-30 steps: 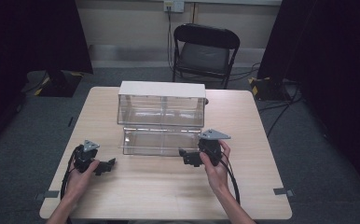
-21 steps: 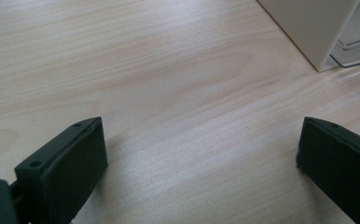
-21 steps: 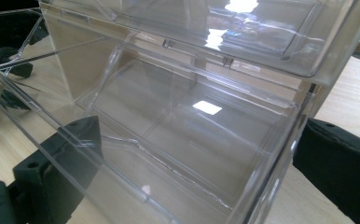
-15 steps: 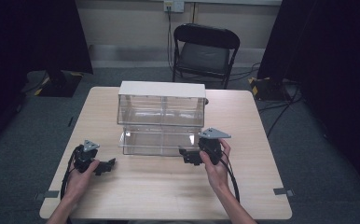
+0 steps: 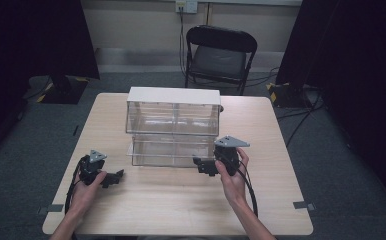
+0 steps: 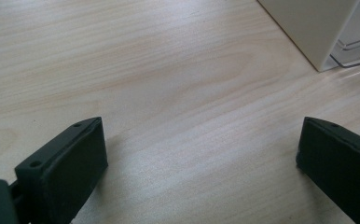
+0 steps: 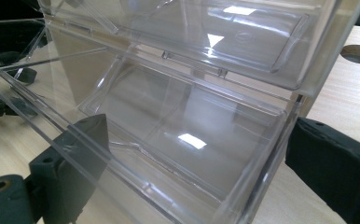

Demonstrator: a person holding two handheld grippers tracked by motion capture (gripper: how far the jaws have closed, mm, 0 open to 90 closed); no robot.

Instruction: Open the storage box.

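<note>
Now right tongs (image 5: 199, 165) closing around clear drawer (image 5: 166, 151) front; left tongs (image 5: 117, 176) apart, resting on table (image 5: 181, 200).

overhead forward-down view, two close gripper views

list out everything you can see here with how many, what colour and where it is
Table: one, light wood, centre of the high view.
Drawer unit: one, clear plastic with a white top, mid-table; lower drawer pulled out toward the person.
Folding chair: one, black, on the floor behind the table.
Wall socket: one, pale, on the far wall.
Hole: one, round, in the tabletop beside the unit.
Left tongs: one, black, open over bare table.
Right tongs: one, black, jaws either side of the drawer's corner; they have just been closing.
Hands: two, each holding tongs.
</note>
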